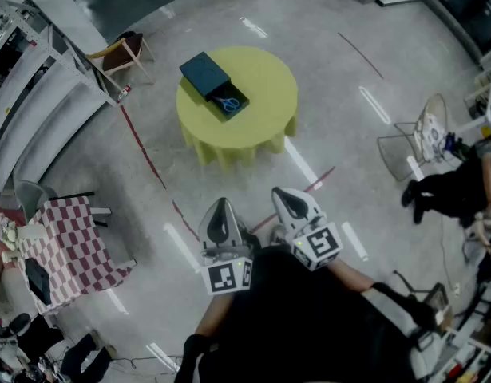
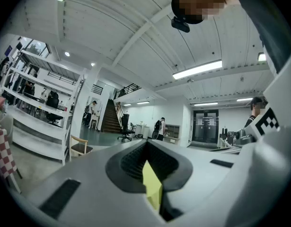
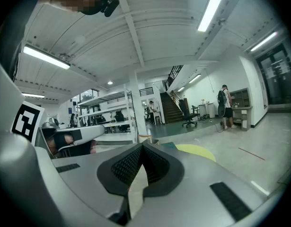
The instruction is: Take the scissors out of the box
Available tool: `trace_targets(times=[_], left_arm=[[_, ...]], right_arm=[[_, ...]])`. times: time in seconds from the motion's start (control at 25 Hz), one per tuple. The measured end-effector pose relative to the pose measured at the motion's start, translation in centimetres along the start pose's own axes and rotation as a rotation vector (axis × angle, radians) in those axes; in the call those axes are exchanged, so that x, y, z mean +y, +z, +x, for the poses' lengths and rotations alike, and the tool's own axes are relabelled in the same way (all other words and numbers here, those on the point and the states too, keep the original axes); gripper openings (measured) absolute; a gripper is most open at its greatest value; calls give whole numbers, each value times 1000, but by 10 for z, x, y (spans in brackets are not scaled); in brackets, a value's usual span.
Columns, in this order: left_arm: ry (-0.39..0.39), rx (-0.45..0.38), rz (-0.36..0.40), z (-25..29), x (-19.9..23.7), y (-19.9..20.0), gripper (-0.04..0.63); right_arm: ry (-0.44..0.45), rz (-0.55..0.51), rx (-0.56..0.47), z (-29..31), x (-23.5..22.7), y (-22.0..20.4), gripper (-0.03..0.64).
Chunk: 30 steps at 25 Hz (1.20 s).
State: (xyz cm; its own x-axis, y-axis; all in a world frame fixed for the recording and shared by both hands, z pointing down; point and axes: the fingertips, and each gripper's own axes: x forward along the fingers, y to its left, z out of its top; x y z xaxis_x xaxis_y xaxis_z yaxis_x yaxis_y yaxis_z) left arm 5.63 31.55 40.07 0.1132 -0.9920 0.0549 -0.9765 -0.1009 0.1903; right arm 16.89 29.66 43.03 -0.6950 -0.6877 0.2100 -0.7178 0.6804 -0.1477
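Note:
Blue-handled scissors (image 1: 227, 102) lie in the open tray of a dark box (image 1: 205, 73) on a round yellow table (image 1: 265, 86), far ahead in the head view. Both grippers hang close to the person's body, well short of the table. The left gripper (image 1: 220, 206) (image 2: 146, 148) is shut with nothing held; only a sliver of yellow shows through the slit behind its tips. The right gripper (image 1: 289, 195) (image 3: 141, 148) is shut and empty too. In the right gripper view the table's yellow edge (image 3: 197, 152) shows just past the jaws.
A wooden chair (image 1: 121, 54) stands behind the table at the left, with white shelving (image 1: 37, 110) beyond. A red-checked table (image 1: 65, 242) is at the near left. A wire chair (image 1: 425, 138) and a seated person (image 1: 457, 186) are at the right. Red tape (image 1: 145, 154) crosses the floor.

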Motion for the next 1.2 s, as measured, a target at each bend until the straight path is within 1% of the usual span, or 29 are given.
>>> trace_targets(times=[0.48,0.68,0.8,0.92,1.08,1.2], left_arm=[[0,-3,-10,-1,3,1,-2],[1,0,-10,4,7,1,-2],[-7,2,8,7,14,-1,-2],[-6,-5,-11,12,22,2,-2],[-15,-2,-22,17,34,4,-2],[-23,3,-27,20,47,5,-2]], right_arm=[[-1,5,21,1,5,-5,-3],[4,43,-8,6,1,-1,-3],[-2,36,-12,14,-1,-3,-3],[-11,10,-15,22,-1,-6,-3],[-16,52,9,35,11,1,-3],[-27,51,11,46,15,0,-3]])
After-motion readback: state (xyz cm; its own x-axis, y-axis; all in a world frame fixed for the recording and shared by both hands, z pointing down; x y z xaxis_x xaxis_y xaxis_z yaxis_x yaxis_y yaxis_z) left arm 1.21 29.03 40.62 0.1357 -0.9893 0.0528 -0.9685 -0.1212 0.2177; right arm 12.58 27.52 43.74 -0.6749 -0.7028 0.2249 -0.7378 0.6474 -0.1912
